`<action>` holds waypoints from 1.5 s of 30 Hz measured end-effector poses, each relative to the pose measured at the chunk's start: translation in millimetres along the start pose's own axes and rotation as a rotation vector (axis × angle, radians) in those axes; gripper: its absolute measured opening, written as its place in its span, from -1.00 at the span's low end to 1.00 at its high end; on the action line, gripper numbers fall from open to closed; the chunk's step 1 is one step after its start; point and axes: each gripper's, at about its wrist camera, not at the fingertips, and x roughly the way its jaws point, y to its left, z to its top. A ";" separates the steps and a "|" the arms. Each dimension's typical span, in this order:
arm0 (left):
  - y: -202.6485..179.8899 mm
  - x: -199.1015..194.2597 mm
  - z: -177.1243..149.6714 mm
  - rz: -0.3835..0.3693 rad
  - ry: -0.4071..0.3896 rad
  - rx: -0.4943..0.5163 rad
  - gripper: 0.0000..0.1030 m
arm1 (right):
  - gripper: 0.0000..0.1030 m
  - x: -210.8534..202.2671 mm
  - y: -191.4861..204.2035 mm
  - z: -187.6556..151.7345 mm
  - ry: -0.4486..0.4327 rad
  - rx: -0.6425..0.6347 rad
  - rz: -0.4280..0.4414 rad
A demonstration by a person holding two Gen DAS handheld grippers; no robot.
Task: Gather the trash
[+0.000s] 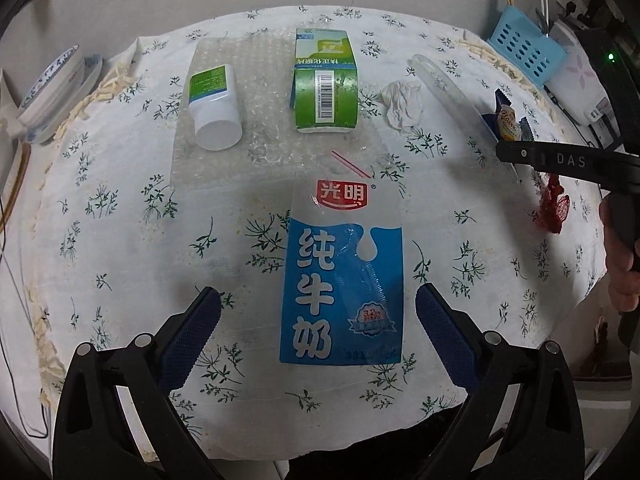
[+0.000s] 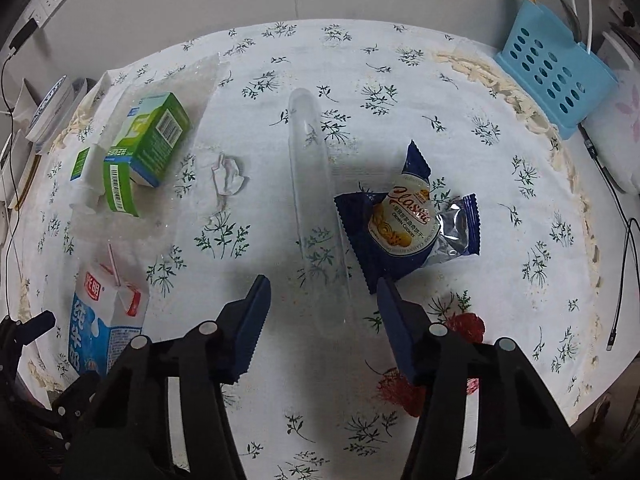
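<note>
A blue and white milk carton [image 1: 344,276] with a pink straw lies flat on the floral tablecloth between the pads of my open left gripper [image 1: 318,312]; it also shows in the right wrist view [image 2: 106,320]. Behind it lie a green box [image 1: 326,84], a white bottle [image 1: 214,108], a crumpled tissue [image 1: 404,102] and bubble wrap [image 1: 224,148]. My right gripper [image 2: 324,300] is open over the near end of a clear plastic tube [image 2: 316,200]. A blue cookie wrapper [image 2: 408,220] lies just right of the tube. A red mesh scrap [image 2: 464,326] lies under the right finger.
A light blue perforated basket [image 2: 554,66] stands at the back right edge of the table. Stacked bowls [image 1: 52,88] sit at the far left edge. Cables [image 2: 618,280] hang off the right side. The wall is close behind the table.
</note>
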 end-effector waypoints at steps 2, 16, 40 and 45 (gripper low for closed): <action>0.3 4.6 2.3 -0.001 0.011 -0.001 0.81 | -0.06 6.5 0.7 3.8 0.017 0.005 -0.008; -9.4 21.6 12.2 -0.001 0.063 0.025 0.25 | -0.45 42.5 9.4 19.6 0.107 0.021 -0.032; -2.0 1.5 9.2 0.013 0.001 0.023 0.20 | -0.53 8.4 13.7 9.0 -0.006 0.028 -0.020; 0.5 -10.1 9.9 0.010 -0.026 0.017 0.20 | -0.53 -9.7 18.8 4.8 -0.042 0.024 -0.011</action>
